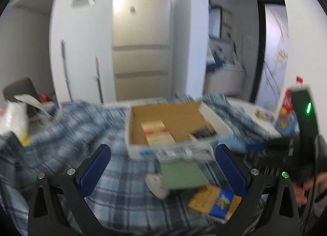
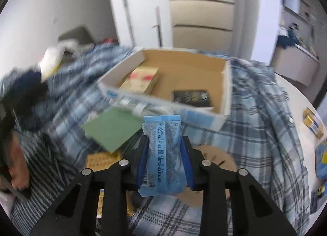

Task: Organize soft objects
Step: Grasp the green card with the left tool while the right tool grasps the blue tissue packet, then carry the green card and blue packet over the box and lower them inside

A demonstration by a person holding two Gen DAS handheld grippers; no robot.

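Jaws of right gripper [image 2: 164,155] pinched on soft blue plastic packet [image 2: 162,150], low centre of frame; left gripper [image 1: 163,166] wide, empty. Advice: keep squeeze, lift clear before carrying to open cardboard box [image 2: 224,85] above. Green pad [image 2: 111,128], white cable [image 2: 141,108], rumpled plaid shirt [image 2: 255,113] crowd path.

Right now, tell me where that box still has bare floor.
The cardboard box has bare floor between the beige packet and the black packet, and along the far wall. Crowded: the front, by the green pad. The right tool grips a blue packet.
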